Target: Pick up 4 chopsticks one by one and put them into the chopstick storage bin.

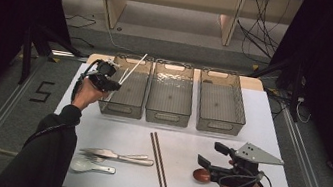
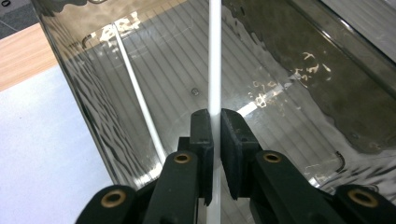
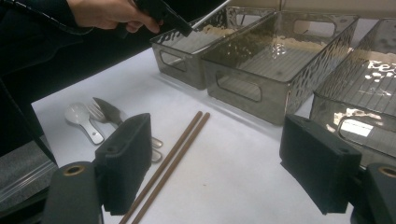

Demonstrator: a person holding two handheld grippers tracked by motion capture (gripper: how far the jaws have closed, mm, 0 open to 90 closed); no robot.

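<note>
A white chopstick (image 2: 215, 56) is pinched between the pads of my left gripper (image 2: 215, 140), whose jaws are closed almost fully on it. The stick runs straight out past my fingertips, over the inside of the leftmost clear bin (image 1: 125, 102). A second white chopstick (image 2: 137, 95) lies slanted in that bin, just to the left of my jaws and against the bin's wall. In the high view my left gripper (image 1: 106, 78) hovers at the bin's left rim.

My right gripper (image 3: 215, 172) has its jaws wide apart with nothing between them. A pair of brown chopsticks (image 3: 168, 163) lies on the white table (image 3: 233, 154) just ahead of its left jaw. Beyond them, to the left, are a white spoon (image 3: 81, 119), a fork and a knife (image 3: 109, 112). A small brown dish (image 1: 201, 175) sits right beside this gripper.
</note>
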